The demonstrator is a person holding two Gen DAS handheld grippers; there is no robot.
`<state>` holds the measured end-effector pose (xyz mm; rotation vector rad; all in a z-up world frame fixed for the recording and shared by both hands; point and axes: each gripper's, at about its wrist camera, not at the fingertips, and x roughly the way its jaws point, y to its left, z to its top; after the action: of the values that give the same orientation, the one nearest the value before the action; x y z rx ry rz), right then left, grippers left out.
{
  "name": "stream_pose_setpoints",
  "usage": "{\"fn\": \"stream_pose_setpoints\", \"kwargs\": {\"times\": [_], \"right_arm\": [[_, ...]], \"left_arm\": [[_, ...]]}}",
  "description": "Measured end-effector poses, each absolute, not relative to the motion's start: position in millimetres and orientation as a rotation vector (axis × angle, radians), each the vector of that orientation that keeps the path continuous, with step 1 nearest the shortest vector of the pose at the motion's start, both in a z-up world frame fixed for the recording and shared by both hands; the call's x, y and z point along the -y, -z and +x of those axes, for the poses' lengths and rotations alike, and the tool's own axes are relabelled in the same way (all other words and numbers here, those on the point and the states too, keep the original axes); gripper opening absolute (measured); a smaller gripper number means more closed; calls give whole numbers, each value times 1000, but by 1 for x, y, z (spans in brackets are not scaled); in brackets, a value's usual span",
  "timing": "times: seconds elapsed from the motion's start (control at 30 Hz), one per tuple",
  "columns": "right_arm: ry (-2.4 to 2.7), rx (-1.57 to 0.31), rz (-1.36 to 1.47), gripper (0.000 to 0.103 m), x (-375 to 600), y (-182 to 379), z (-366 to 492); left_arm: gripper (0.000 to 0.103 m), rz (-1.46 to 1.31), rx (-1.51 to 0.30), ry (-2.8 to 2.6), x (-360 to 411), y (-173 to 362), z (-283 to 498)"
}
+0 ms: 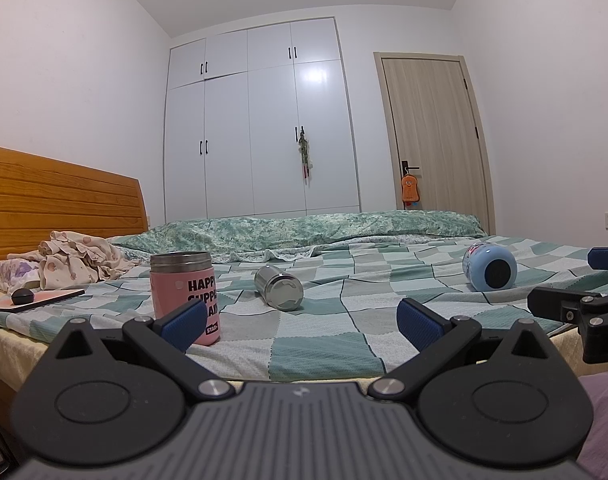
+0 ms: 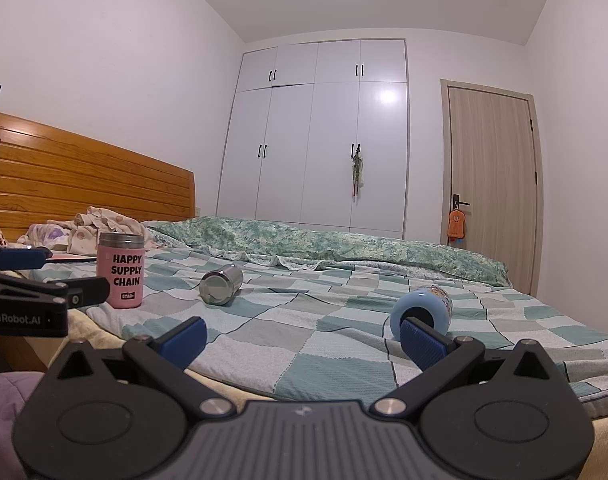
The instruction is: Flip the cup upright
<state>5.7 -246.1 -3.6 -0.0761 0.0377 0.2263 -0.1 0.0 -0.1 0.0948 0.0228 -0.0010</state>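
Observation:
A steel cup (image 1: 279,287) lies on its side in the middle of the checked bedspread, its base towards me; it also shows in the right wrist view (image 2: 220,284). A light blue cup (image 1: 490,266) lies on its side to the right, also in the right wrist view (image 2: 421,313). A pink cup (image 1: 184,295) with black lettering stands upright at the left (image 2: 121,270). My left gripper (image 1: 302,328) is open and empty at the bed's near edge. My right gripper (image 2: 302,340) is open and empty, its right finger just in front of the blue cup.
A heap of clothes (image 1: 76,256) and a flat tablet with a black puck (image 1: 32,299) lie at the far left by the wooden headboard (image 1: 56,200). A rolled green quilt (image 1: 304,230) runs along the far side. A wardrobe (image 1: 260,120) and a door (image 1: 435,128) stand behind.

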Motion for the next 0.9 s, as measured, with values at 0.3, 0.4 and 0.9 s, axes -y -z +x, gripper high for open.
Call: {"fn": "stream_pose_setpoints", "kwargs": {"times": [0.3,0.4,0.9], "right_arm": [[-226,-38,-77,103,246,4,6],[-227,-38,-77,103,245,4,7],[-308,-62,-96,103,255,-31,58]], "left_arm": [[103,94,-23,1,0,0,0],[103,94,-23,1,0,0,0],[103,98,-75,20,7,-39,38]]}}
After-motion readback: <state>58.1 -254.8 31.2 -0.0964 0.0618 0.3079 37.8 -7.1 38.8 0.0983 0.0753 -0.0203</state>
